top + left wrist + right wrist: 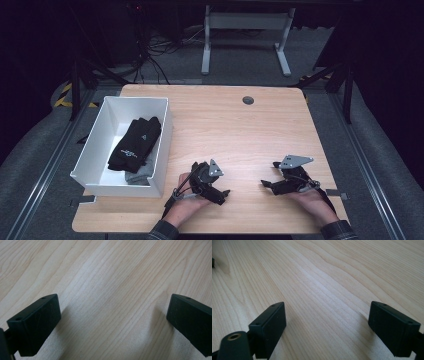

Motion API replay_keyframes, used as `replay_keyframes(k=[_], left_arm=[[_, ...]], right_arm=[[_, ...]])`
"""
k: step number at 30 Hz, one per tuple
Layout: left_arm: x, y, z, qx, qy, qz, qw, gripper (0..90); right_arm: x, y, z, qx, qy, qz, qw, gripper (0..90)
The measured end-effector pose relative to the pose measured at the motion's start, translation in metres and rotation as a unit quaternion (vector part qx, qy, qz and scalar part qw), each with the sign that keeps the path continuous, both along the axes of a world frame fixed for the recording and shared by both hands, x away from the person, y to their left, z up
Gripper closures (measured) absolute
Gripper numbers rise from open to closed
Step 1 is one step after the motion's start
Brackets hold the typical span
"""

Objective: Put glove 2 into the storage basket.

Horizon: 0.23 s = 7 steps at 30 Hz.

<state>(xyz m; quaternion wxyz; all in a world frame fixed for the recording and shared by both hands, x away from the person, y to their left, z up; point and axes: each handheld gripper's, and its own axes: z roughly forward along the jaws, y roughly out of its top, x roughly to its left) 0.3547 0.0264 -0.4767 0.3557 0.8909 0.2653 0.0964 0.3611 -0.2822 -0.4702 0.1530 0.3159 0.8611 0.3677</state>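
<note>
My left gripper (223, 196) rests low over the wooden table (235, 125) near its front edge, held in a hand. In the left gripper view its jaws (113, 312) stand wide apart, with bare wood grain between them. My right gripper (268, 174) lies a little to the right, also held low, tips pointing left. In the right gripper view its jaws (327, 320) are spread, nothing between them. A white bin (95, 150) at the table's left holds folded black garments (136, 142) on a grey one (139, 174).
A round cable grommet (248, 100) sits near the table's far edge. Beyond the table stand a white desk frame (245, 30) and a tangle of cables (155, 55) on grey carpet. Bare wood stretches between the bin and the right edge.
</note>
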Motion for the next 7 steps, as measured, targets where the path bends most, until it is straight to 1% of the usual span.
replay_keyframes(k=[7], left_arm=[[-0.0001,-0.0002,-0.0001,-0.001,0.001,0.000,1.0000,0.0]], right_arm=[[-0.0009,-0.0003,0.0000,0.000,0.000,0.000,1.0000,15.0]])
